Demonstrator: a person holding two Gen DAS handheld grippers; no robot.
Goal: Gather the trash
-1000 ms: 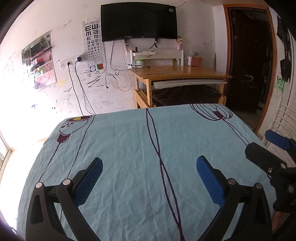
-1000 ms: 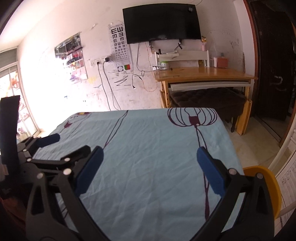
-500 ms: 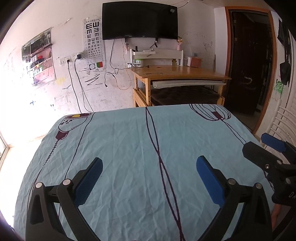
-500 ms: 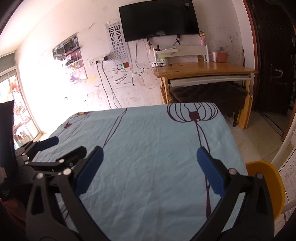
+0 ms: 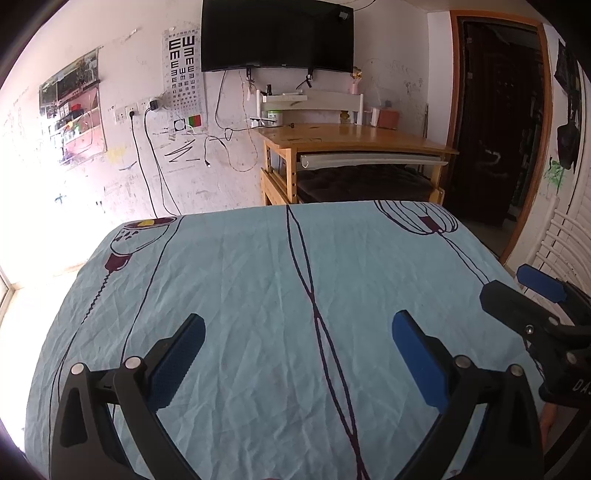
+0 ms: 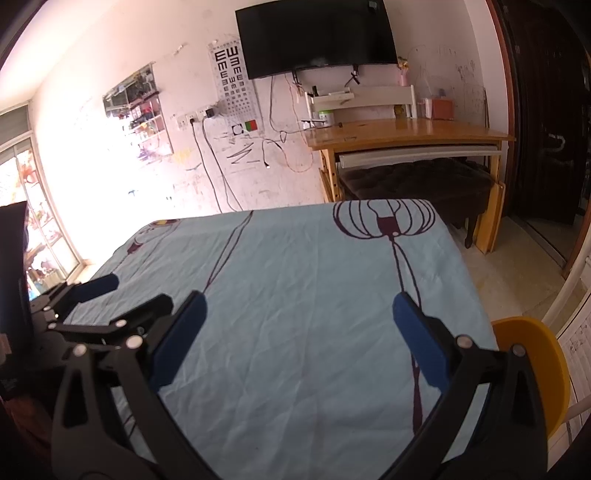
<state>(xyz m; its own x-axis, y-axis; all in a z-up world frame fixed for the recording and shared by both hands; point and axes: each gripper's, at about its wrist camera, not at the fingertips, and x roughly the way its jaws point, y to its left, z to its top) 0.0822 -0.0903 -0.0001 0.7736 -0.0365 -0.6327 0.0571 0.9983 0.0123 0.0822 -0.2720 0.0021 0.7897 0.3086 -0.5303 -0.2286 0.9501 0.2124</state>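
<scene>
No trash shows in either view. My left gripper [image 5: 297, 336] hangs open over a table covered by a light blue cloth [image 5: 258, 288] with dark line drawings, nothing between its blue pads. My right gripper [image 6: 297, 317] is also open and empty above the same cloth [image 6: 295, 280], toward its right side. From the left wrist view the right gripper [image 5: 528, 291] appears at the far right edge. The left gripper [image 6: 125, 299] appears at the left in the right wrist view.
A wooden desk [image 5: 354, 140] with a dark bench under it stands against the far wall below a wall-mounted television [image 5: 277, 35]. An eye chart [image 5: 183, 74] and dangling cables hang on the wall. A yellow chair [image 6: 532, 369] sits at the table's right. A dark doorway [image 5: 495, 118] opens at the right.
Both grippers have tilted slightly upward and back, so the far wall and desk sit lower in the views. Both stay open and empty.
</scene>
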